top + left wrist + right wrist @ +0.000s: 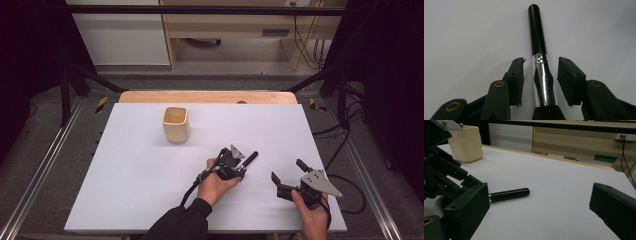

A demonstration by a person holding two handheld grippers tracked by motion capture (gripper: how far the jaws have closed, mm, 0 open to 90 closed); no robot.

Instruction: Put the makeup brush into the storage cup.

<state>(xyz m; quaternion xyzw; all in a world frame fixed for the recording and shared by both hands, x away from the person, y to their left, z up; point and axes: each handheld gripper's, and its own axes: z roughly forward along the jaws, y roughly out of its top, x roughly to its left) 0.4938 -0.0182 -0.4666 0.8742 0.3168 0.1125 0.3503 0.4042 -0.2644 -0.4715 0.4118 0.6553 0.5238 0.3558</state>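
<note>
Straddling the brush [541,75], left tongs [540,75] gape.

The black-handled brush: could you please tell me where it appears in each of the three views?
High view: black-handled brush lies right of centre, under the left tool.
Left gripper view: centre, handle pointing up between open jaws.
Right gripper view: left of centre.
Shared landmark: the cream cup, also at the right gripper view's upper left.
</note>
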